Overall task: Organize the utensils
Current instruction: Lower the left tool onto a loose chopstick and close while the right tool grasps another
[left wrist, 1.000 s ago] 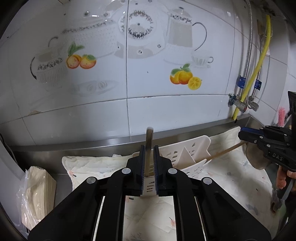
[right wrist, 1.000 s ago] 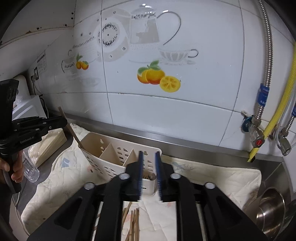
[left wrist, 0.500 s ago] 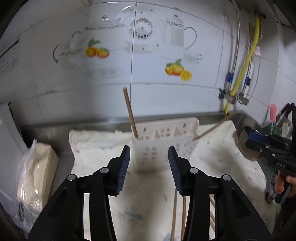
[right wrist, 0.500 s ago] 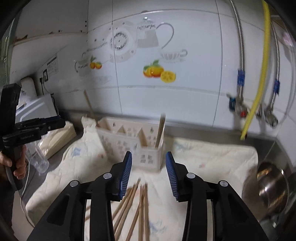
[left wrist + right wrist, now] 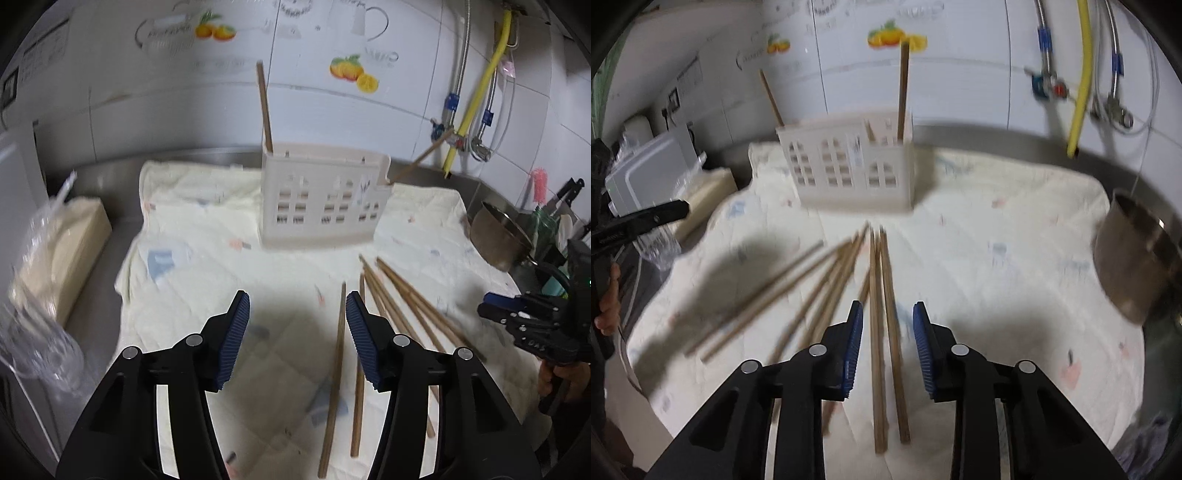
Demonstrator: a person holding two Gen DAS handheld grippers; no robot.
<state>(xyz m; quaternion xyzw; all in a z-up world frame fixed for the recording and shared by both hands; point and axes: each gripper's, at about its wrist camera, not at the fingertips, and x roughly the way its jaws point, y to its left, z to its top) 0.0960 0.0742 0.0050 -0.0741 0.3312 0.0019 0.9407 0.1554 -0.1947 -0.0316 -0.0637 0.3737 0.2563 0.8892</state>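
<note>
A cream plastic utensil holder [image 5: 321,201] stands on a pale cloth [image 5: 207,266] near the wall; it also shows in the right wrist view [image 5: 849,173]. One wooden chopstick [image 5: 265,107] stands at its left end, another [image 5: 419,158] leans out of its right end. Several loose chopsticks [image 5: 391,310] lie on the cloth in front; in the right wrist view they [image 5: 820,291] fan out. My left gripper [image 5: 297,332] is open and empty above the cloth. My right gripper [image 5: 886,343] is open, low over two chopsticks [image 5: 882,332] that run between its fingers.
A steel pot [image 5: 1134,254] sits at the cloth's right edge. A bagged stack of paper [image 5: 55,254] and a clear glass [image 5: 44,354] stand left. A white appliance [image 5: 646,177] is at far left. Hoses and a yellow pipe [image 5: 476,92] hang on the tiled wall.
Both grippers let go of chopsticks into the holder, opened, and pulled back and down from it. The loose chopsticks on the cloth have come into view under them.
</note>
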